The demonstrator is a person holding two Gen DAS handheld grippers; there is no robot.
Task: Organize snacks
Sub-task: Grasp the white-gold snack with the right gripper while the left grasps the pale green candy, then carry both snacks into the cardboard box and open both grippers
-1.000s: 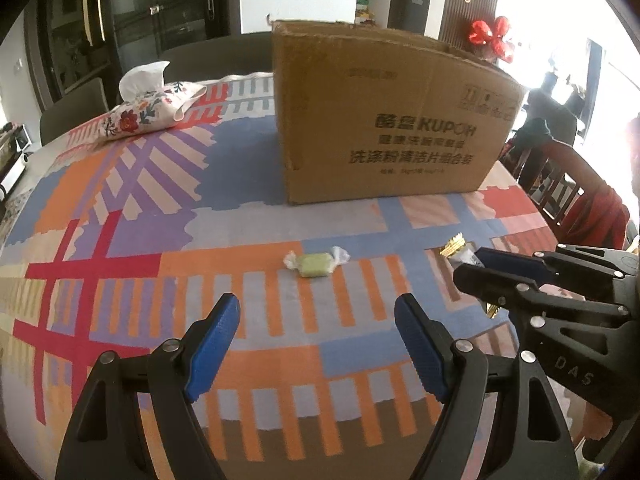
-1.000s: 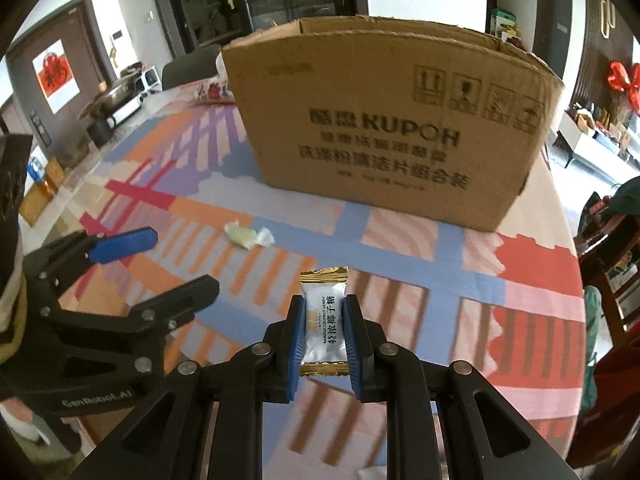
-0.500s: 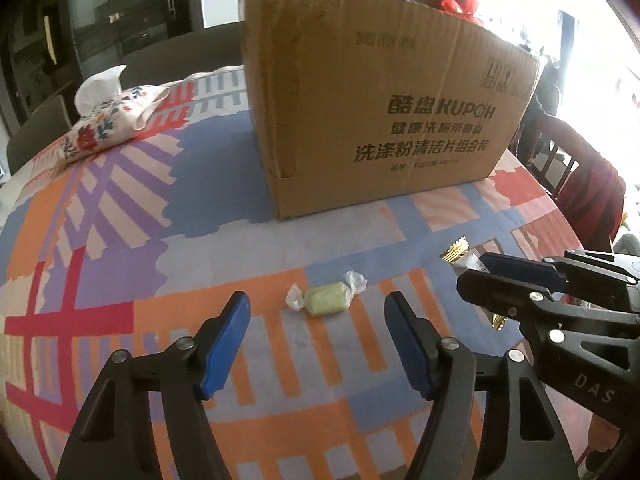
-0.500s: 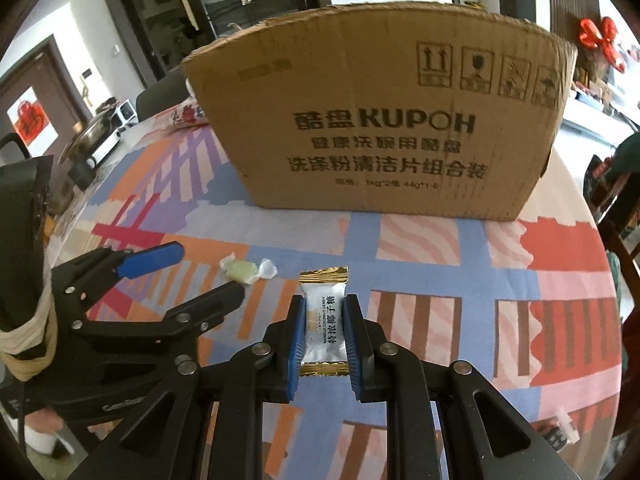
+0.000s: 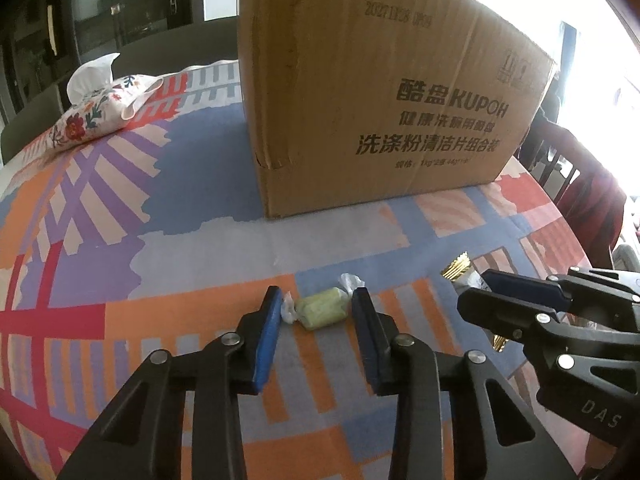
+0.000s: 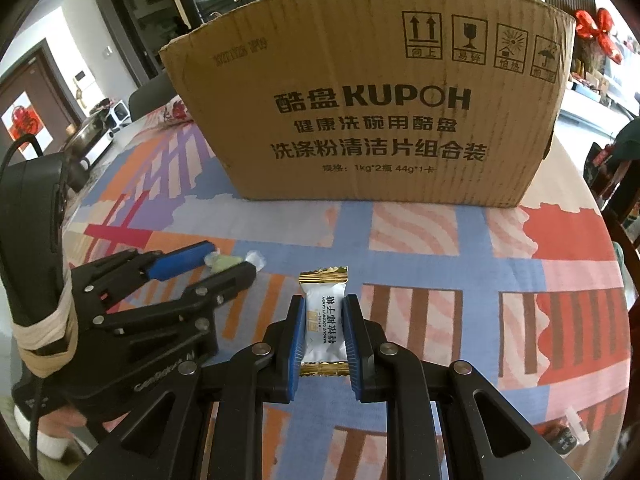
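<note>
Matt corrugated cardboard box (image 6: 384, 120); glossy plastic candy wrapper (image 6: 323, 322).

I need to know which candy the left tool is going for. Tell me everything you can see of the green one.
The green candy is a small pale green block in clear crinkly wrap with twisted ends. It lies flat on the patterned tablecloth, in front of the cardboard box. It sits between the blue pads of the left tool, whose jaws have just been closing; a twisted end meets one pad, but no firm squeeze shows.

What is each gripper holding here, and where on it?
Right gripper: white coconut candy, by its long sides. Left gripper has just been closing around the green candy, not yet gripped.
</note>
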